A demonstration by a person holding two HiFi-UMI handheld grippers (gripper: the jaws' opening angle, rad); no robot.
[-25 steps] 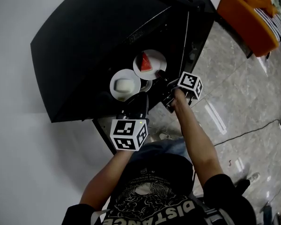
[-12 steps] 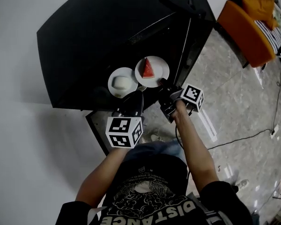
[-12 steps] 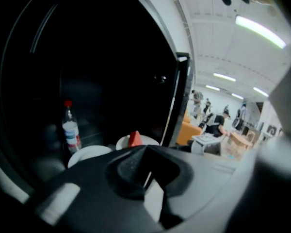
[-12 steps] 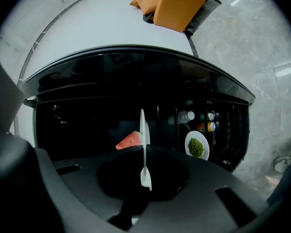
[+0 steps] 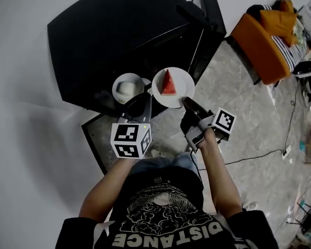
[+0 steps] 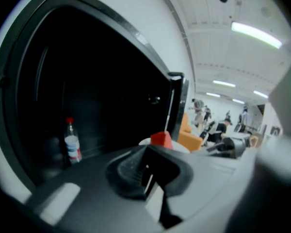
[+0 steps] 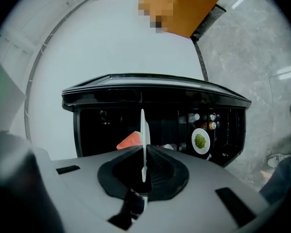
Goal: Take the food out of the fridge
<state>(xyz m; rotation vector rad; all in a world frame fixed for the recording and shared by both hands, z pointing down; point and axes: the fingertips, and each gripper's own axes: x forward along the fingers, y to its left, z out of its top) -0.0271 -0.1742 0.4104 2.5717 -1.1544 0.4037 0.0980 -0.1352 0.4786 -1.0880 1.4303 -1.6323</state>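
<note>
Room: grey marble floor (image 5: 249, 113) is lying below us, black fridge (image 5: 119, 35) is standing open
Left gripper (image 5: 136, 101): we are clamping its jaws on the small plate (image 5: 117, 82) rim; white food (image 5: 126, 88) is sitting on it
Right gripper (image 5: 186, 102): we are pinching its jaws on the large plate (image 5: 182, 90) rim; watermelon slice (image 5: 168, 83) is sitting on it
Position: both plates are hanging side by side before the fridge

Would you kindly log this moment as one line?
left tongs: shut on white-food plate | right tongs: shut on watermelon plate | fridge: open
</note>
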